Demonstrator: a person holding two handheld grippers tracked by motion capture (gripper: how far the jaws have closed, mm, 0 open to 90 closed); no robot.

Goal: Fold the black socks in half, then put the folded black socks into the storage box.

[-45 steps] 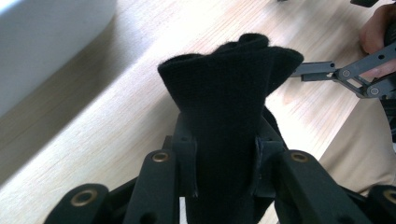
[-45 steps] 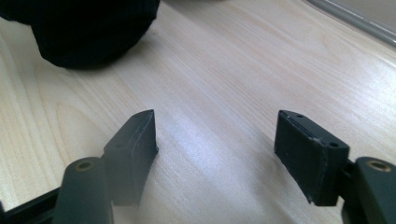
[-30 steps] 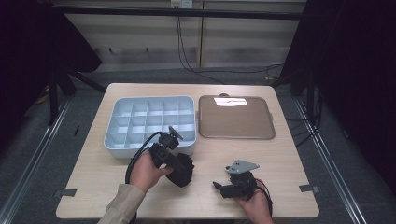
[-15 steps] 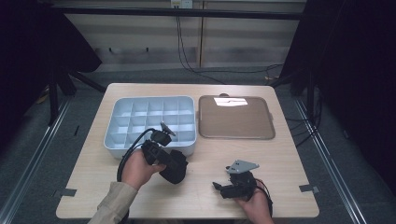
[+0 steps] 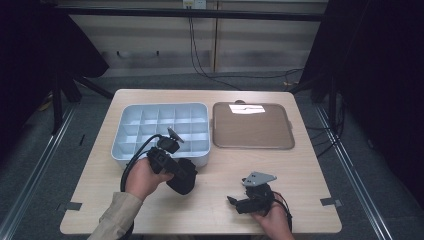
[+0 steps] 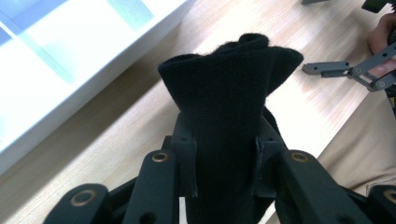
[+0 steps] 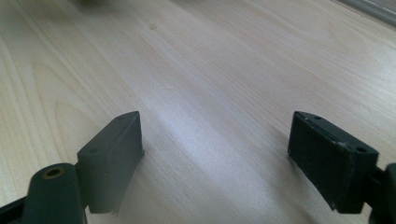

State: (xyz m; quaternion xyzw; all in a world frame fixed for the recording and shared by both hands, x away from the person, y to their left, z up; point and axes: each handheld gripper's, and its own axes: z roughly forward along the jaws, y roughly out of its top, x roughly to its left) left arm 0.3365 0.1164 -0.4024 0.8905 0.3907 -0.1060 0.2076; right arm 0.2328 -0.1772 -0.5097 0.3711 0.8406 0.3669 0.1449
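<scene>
left gripper view shows the left hand-held gripper (image 6: pixel 224 168) clamped on a folded black felt cloth (image 6: pixel 231 93), lifted beside the white compartmented plastic tray (image 5: pixel 160 131), likely for sorting; right hand-held gripper (image 7: pixel 215 154) gapes empty above the table (image 7: pixel 196 70).

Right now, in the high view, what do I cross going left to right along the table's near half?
Left claw shut on the black cloth → bare table → right claw, open.

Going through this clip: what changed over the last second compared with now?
The left gripper, shut on the black cloth, drifted left along the near wall of the white compartment tray. Grip unchanged. The right gripper stayed open, low over the wooden table; the brown tray did not move.
</scene>
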